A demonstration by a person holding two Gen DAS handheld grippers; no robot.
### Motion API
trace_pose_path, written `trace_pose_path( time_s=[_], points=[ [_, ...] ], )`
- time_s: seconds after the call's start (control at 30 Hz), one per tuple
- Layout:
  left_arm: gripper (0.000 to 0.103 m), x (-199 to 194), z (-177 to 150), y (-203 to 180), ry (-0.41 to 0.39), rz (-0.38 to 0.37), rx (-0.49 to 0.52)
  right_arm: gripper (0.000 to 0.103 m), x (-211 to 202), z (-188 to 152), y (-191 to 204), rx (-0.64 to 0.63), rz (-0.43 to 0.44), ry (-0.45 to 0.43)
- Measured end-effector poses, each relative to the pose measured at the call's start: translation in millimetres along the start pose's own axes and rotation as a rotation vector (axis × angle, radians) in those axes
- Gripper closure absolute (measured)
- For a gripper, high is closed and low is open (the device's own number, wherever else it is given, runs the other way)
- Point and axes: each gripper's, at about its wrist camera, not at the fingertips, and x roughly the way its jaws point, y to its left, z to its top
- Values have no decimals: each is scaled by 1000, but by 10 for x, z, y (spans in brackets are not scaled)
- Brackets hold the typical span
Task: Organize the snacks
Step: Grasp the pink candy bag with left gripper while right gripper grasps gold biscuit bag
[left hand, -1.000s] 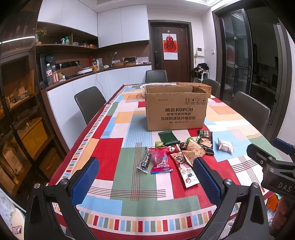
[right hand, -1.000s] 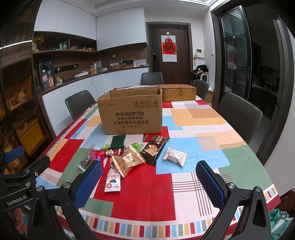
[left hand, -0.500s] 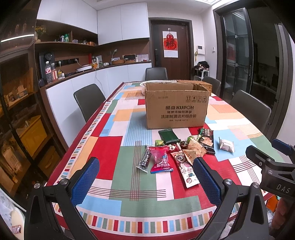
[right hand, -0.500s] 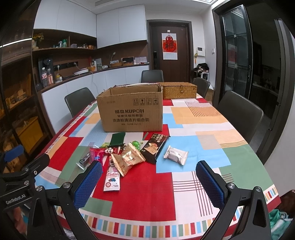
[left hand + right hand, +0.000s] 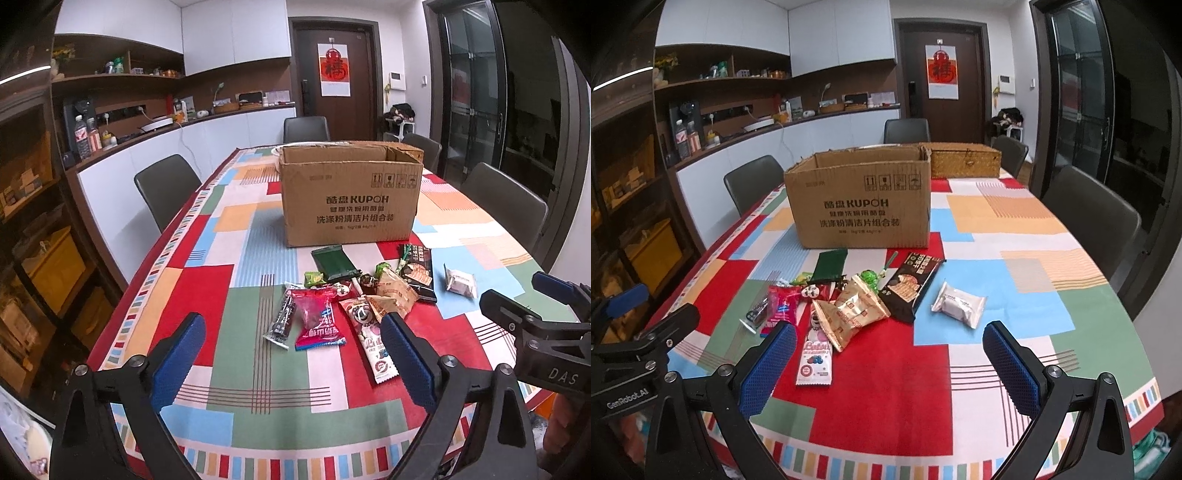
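Several snack packets lie in a loose heap on the patchwork tablecloth in front of an open cardboard box (image 5: 351, 195) (image 5: 860, 206). Among them are a red packet (image 5: 317, 317), a dark green packet (image 5: 332, 262), a gold packet (image 5: 849, 314), a black packet (image 5: 912, 284) and a white packet (image 5: 958, 303). My left gripper (image 5: 291, 343) hovers over the near side of the heap, its jaws closing, with nothing pressed between its blue pads. My right gripper (image 5: 890, 350) hangs wide open above the red patch, short of the packets.
A woven basket (image 5: 964, 160) sits behind the box. Dark chairs (image 5: 166, 188) (image 5: 1089, 218) ring the table (image 5: 1089, 332). A counter and shelves run along the left wall. The other gripper shows at each view's edge.
Both grippers have come forward and a little lower toward the snack heap, which now looks nearer. The packets and the box have not moved.
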Motion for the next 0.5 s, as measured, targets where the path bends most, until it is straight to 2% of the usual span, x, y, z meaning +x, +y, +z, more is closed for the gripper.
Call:
trace_pose_path(
  time_s=[0.17,0.5],
  points=[
    [19,165,61,-16,28,-30,14,7,180,69,-22,16,59,34],
    [30,596,116,-12,117,-80,5,22,715,186,2,72,191,152]
  ],
)
